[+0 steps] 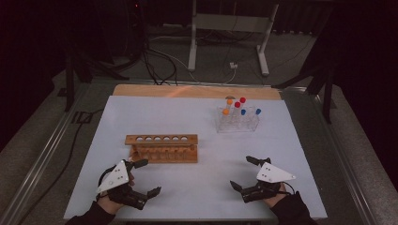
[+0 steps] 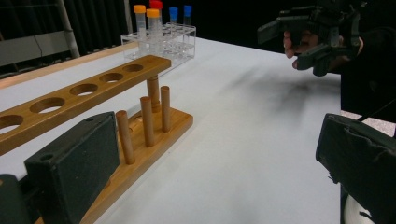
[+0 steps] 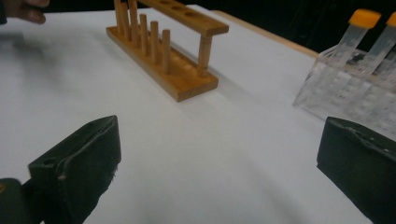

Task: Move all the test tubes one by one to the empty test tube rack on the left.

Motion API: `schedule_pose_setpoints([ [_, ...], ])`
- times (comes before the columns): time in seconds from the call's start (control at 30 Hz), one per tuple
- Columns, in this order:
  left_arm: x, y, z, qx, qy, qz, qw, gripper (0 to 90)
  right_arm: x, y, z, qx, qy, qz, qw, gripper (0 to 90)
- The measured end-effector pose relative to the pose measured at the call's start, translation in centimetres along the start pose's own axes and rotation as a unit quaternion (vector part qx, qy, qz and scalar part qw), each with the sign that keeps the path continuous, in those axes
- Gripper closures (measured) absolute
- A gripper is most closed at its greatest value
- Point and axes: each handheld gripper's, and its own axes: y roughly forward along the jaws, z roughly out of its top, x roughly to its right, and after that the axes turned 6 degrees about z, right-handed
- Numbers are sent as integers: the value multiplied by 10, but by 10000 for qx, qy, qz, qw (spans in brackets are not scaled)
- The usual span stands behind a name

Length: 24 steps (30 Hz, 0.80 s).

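A wooden test-tube rack (image 1: pixel 162 147) with a row of empty holes stands left of the table's middle; it also shows as the wooden rack (image 2: pixel 93 93) and the wooden rack (image 3: pixel 163 46). A clear plastic rack (image 1: pixel 237 119) at the back right holds several capped tubes, orange (image 1: pixel 225 111), red (image 1: pixel 242 100) and blue (image 1: pixel 257 111). My left gripper (image 1: pixel 150 177) is open at the front left, just in front of the wooden rack, nothing between its jaws. My right gripper (image 1: pixel 241 172) is open at the front right over bare table. In the left gripper view the right gripper (image 2: pixel 299 35) appears far off.
A white sheet (image 1: pixel 197 187) covers the table, with a wooden strip (image 1: pixel 197 90) along the far edge. Behind the table, cables (image 1: pixel 159 65) and a metal stand (image 1: pixel 230 28) sit on the floor. Metal rails (image 1: pixel 37 159) run along both sides.
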Motion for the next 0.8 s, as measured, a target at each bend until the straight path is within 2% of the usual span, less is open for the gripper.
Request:
schedule_pose_setpoints([
  [0.17, 0, 0, 0, -16, 0, -13, 10000, 5, -1, 0, 0, -20, -9, 29, 10000, 0],
  [0.23, 0, 1, 0, -12, 11, -7, 10000, 6, -1, 0, 1, 0, 84, 79, 9999, 0],
  [0.47, 0, 0, 1, 22, -2, -3, 10000, 6, -4, 3, 3, -146, 121, 234, 9995, 0],
  [0.8, 0, -1, 2, 51, -8, -24, 10000, 6, -3, 1, 7, -148, 69, 169, 9997, 0],
])
